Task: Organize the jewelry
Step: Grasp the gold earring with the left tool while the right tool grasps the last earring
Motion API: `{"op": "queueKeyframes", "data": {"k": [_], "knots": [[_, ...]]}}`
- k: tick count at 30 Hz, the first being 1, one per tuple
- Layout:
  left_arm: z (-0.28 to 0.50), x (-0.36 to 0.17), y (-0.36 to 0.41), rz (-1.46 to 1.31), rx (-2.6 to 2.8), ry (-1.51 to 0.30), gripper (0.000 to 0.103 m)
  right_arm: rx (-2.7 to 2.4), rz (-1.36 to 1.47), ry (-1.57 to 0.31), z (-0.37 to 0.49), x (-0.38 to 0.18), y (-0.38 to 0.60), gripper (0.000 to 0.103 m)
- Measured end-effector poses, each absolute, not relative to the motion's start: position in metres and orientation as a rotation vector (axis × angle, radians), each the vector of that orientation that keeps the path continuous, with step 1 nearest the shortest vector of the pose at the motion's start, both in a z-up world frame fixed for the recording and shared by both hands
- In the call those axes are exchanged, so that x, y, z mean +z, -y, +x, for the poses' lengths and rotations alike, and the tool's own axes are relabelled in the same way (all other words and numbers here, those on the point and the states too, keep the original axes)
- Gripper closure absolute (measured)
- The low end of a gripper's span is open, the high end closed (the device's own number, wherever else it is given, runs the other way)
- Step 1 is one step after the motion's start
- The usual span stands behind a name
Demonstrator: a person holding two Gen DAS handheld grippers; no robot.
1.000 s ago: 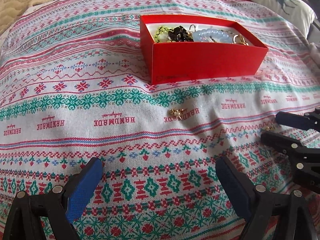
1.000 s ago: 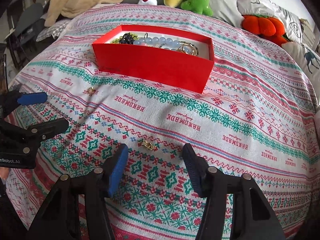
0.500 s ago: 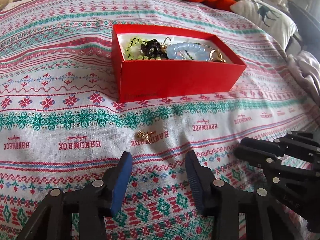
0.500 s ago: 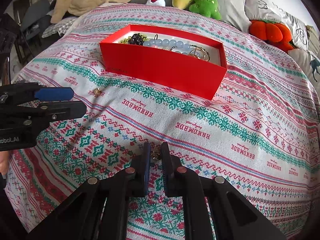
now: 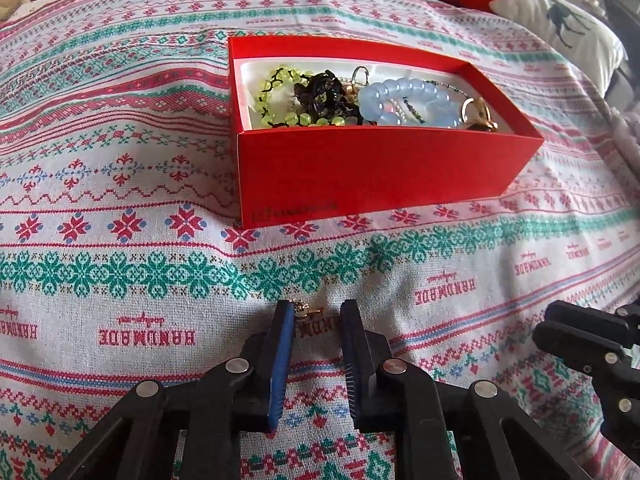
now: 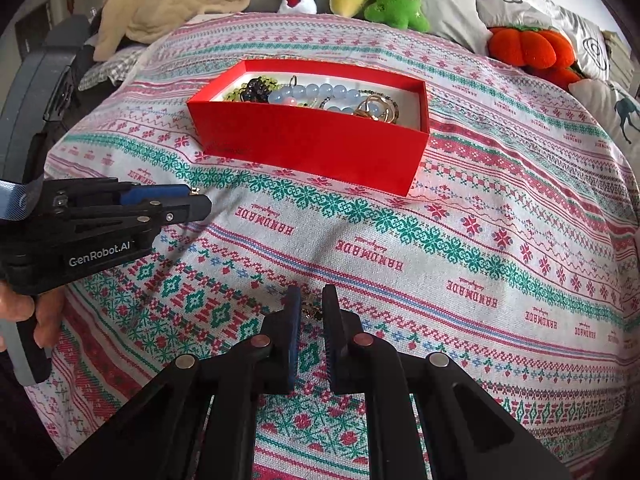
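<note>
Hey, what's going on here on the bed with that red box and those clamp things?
A person is tidying jewelry with a pair of handheld tongs. The right tongs are shut on a small gold earring on the patterned bedspread. The left tongs have just been closing around a second gold earring, which lies between the pads with a gap left on one side. The open red box behind them already holds bead bracelets and rings.

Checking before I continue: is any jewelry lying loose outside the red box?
Yes, two small gold pieces lie on the patterned cloth, outside the red cardboard box. One gold earring sits between the left gripper's closing fingers; the other gold piece is pinched by the right gripper.
</note>
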State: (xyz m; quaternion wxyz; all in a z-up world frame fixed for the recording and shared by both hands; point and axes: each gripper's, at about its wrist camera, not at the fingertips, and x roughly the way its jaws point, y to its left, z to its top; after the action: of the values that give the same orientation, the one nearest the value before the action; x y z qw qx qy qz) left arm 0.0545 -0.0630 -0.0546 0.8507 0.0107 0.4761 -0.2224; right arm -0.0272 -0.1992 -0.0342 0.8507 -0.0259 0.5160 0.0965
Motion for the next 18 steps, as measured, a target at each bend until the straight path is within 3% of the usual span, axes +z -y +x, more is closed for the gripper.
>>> {"op": "queueKeyframes", "data": {"k": [6, 18], "knots": [[0.063, -0.054, 0.072, 0.024, -0.401, -1.033, 0.096, 0.139, -0.062, -1.115, -0.035, -0.038, 0.208, 0.092], [0.047, -0.050, 0.055, -0.016, -0.407, -1.079, 0.096, 0.072, -0.104, -1.139, -0.055, -0.010, 0.194, 0.092]]}}
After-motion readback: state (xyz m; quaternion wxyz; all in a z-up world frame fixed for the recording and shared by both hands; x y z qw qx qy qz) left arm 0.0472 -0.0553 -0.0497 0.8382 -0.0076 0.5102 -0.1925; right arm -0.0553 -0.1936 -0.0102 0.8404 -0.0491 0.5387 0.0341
